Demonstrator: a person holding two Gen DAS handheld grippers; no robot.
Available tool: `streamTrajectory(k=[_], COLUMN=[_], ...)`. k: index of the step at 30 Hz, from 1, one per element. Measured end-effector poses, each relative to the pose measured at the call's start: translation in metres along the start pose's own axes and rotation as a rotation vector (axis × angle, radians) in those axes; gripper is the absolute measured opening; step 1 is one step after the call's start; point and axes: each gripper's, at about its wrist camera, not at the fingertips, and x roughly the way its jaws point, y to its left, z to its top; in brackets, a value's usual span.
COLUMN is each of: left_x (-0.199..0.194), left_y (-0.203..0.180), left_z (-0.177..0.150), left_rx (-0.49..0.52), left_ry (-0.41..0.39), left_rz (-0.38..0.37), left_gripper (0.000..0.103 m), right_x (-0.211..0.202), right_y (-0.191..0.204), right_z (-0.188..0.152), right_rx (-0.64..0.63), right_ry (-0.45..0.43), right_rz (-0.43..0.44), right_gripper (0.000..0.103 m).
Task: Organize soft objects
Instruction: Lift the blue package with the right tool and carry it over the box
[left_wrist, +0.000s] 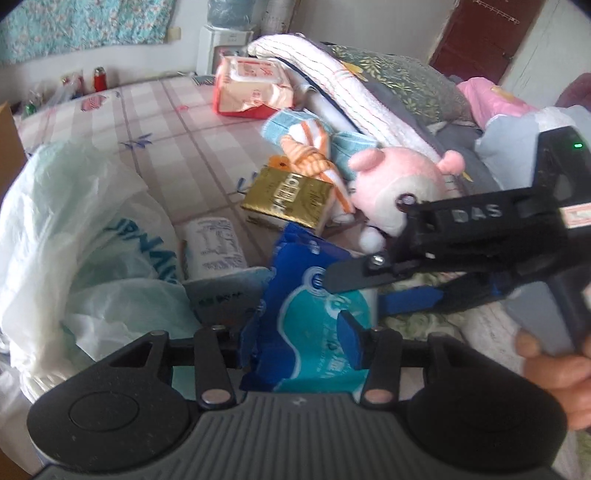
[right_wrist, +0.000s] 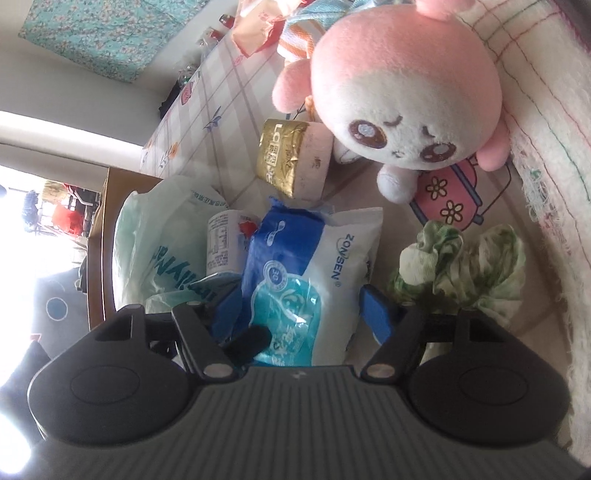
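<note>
A blue and white tissue pack (left_wrist: 317, 314) lies on the bed between the blue pads of my left gripper (left_wrist: 295, 332), which is shut on it. My right gripper (left_wrist: 354, 291) reaches in from the right, its black finger over the pack and its blue pad beside it. In the right wrist view the same pack (right_wrist: 306, 273) sits between my right gripper's (right_wrist: 299, 314) spread jaws, which look open. A pink plush toy (right_wrist: 402, 85) lies just beyond, also in the left wrist view (left_wrist: 399, 184). A crumpled green and white cloth (right_wrist: 465, 266) lies right of the pack.
A white plastic bag (left_wrist: 77, 236) gapes at the left, over a cardboard box (right_wrist: 101, 236). A gold pack (left_wrist: 291, 199), a white pack (left_wrist: 214, 247), a striped towel (left_wrist: 314, 144), a red and white pack (left_wrist: 251, 88) and folded blankets (left_wrist: 343, 81) lie on the checked bed sheet (left_wrist: 147, 122).
</note>
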Motion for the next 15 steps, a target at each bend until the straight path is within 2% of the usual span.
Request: streamTrajectory(k=[2, 3, 7, 12, 13, 15], left_x=[-0.004, -0.006, 0.0, 0.016, 0.018, 0.022], left_y=[-0.005, -0.008, -0.017, -0.009, -0.007, -0.004], left_z=[-0.002, -0.002, 0.001, 0.007, 0.008, 0.011], left_rx=[0.017, 0.032, 0.1, 0.067, 0.057, 0.032], left_ry=[0.009, 0.007, -0.019, 0.024, 0.028, 0.041], left_rz=[-0.042, -0.038, 0.067, 0.099, 0.089, 0.058], left_gripper=[0.048, 0.048, 0.049, 0.051, 0.055, 0.055], right_x=[0.002, 0.002, 0.005, 0.004, 0.004, 0.004], right_y=[-0.002, -0.002, -0.005, -0.008, -0.009, -0.012], right_z=[0.001, 0.002, 0.002, 0.002, 0.002, 0.002], right_rx=[-0.002, -0.004, 0.0, 0.001, 0.003, 0.01], right_ry=[-0.001, -0.001, -0.001, -0.013, -0.015, -0.022], right_rz=[0.007, 0.008, 0.009, 0.008, 0.006, 0.002], right_gripper=[0.071, 0.071, 0.07, 0.066, 0.065, 0.062])
